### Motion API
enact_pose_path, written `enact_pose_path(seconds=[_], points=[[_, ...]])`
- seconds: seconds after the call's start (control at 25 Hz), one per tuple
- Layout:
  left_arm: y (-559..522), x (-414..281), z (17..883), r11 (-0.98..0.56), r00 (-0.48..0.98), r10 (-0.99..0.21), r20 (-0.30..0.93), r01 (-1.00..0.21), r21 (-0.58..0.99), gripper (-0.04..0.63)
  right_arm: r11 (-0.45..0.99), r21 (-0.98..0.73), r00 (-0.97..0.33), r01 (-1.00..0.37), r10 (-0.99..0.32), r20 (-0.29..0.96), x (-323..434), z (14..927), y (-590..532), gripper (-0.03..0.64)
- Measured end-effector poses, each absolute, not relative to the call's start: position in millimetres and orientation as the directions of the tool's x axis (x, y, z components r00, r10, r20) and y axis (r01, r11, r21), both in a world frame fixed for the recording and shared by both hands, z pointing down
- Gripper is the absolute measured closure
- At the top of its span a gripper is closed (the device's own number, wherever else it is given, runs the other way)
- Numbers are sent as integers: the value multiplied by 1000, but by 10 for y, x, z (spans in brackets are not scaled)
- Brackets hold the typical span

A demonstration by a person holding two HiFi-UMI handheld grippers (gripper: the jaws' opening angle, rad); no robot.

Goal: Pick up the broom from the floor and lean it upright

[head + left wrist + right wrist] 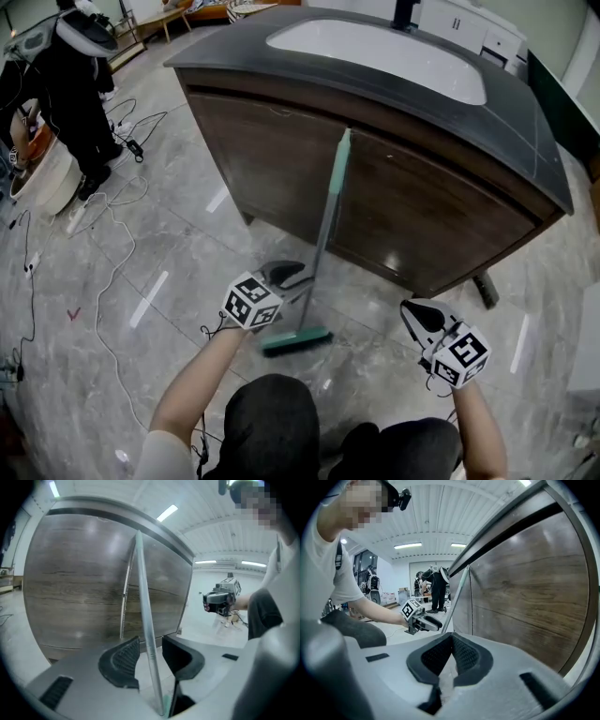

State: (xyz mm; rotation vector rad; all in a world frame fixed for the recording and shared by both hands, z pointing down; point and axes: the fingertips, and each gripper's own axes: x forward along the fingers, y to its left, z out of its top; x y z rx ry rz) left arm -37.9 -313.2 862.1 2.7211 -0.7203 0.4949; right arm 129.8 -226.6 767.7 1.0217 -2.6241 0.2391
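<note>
The broom stands upright, its grey handle (330,206) leaning with its green top against the wooden cabinet front (272,159) and its green head (296,340) on the floor. My left gripper (286,277) is open around the lower handle. In the left gripper view the handle (145,620) passes between the spread jaws of that gripper (151,641) with a gap beside it. My right gripper (419,314) hovers to the right of the broom, shut and empty; in its own view the pads (452,637) meet, and the handle (457,599) and left gripper (433,623) show beyond.
The cabinet carries a dark countertop (525,141) with a white sink (375,52). Cables (112,244) trail over the marble floor at the left. A person in dark clothes (75,94) stands at the far left beside equipment.
</note>
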Motion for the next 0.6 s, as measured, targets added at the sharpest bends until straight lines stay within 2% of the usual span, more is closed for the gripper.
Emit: enact_pose_path(seconds=[0.2,0.4,0.6], points=[[-2950,-539,8809,-817,784,-490,381,-565,114,466,733,-88,-708,-675,-608,359,1222,8098,-2312,621],[-2874,-573,8975,-797,784,-533,320,-591,120,468,755,-58,-717,-653,-592,368,1022,8475,-2427,621],[-2801,-670,8829,-744,746,-597,294,-652,146,515,771,-87,-731,-631,-553,401,828,8536,-2476,621]])
